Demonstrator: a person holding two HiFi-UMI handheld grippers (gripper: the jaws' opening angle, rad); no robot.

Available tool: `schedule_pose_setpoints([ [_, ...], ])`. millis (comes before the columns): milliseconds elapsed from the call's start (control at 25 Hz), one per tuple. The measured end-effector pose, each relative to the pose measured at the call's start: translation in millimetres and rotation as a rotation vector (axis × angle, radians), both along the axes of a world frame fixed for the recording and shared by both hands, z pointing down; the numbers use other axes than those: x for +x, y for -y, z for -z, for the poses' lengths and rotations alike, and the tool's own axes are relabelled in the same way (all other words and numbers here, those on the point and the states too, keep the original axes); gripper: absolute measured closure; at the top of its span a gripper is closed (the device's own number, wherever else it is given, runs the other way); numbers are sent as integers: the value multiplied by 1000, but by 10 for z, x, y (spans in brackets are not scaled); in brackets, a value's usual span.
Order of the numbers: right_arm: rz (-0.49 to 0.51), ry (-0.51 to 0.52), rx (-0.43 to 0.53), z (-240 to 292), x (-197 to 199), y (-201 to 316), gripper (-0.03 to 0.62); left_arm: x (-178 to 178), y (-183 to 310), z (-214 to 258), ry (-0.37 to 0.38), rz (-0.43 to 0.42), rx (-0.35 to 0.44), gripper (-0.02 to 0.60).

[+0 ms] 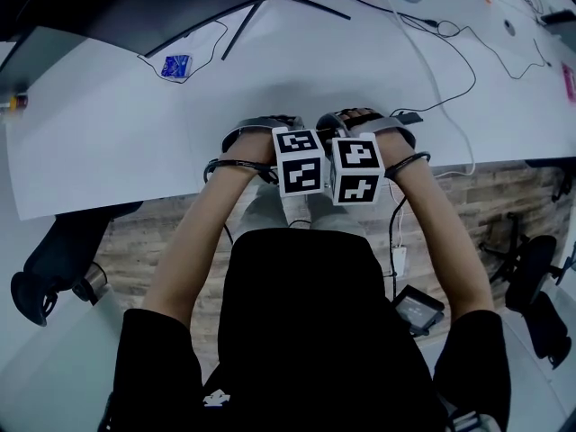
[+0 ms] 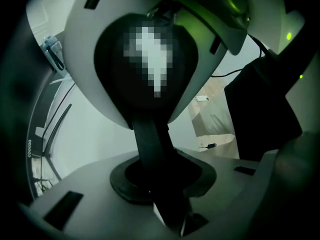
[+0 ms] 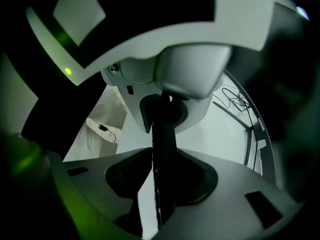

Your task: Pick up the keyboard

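No keyboard shows in any view. In the head view my two hands hold the left gripper (image 1: 300, 162) and the right gripper (image 1: 357, 169) side by side at the front edge of the white desk (image 1: 135, 124), pointing steeply down; the marker cubes hide the fingertips. In the left gripper view the jaws (image 2: 152, 149) read as one narrow dark bar rising from the pale base, with the other gripper's white casing (image 2: 235, 14) close ahead. The right gripper view is alike: a dark bar (image 3: 162, 149) under a white casing (image 3: 190, 69). I cannot make out either opening.
Thin cables (image 1: 432, 70) loop over the desk's right part, and a small blue packet (image 1: 176, 66) lies at the far left. Black stand legs (image 1: 243, 25) stand at the back. Below are a wood-pattern floor, chair bases (image 1: 40, 268) (image 1: 531, 286) and a black box (image 1: 416, 310).
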State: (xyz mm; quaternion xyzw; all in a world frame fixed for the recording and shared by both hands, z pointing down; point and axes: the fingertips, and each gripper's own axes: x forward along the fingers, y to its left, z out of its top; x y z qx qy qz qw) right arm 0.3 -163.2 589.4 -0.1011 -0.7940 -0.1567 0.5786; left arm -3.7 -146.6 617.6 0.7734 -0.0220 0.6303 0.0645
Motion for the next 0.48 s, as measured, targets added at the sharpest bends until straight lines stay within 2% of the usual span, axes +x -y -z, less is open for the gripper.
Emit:
schedule_pose_setpoints([
  [200, -48, 20, 3, 205, 104, 72, 476, -9, 21, 4, 4, 26, 27, 480],
  [320, -97, 53, -12, 368, 205, 104, 471, -45, 56, 9, -11, 67, 65, 493],
  [480, -158, 115, -45, 552, 285, 116, 467, -95, 57, 23, -31, 98, 76, 506],
])
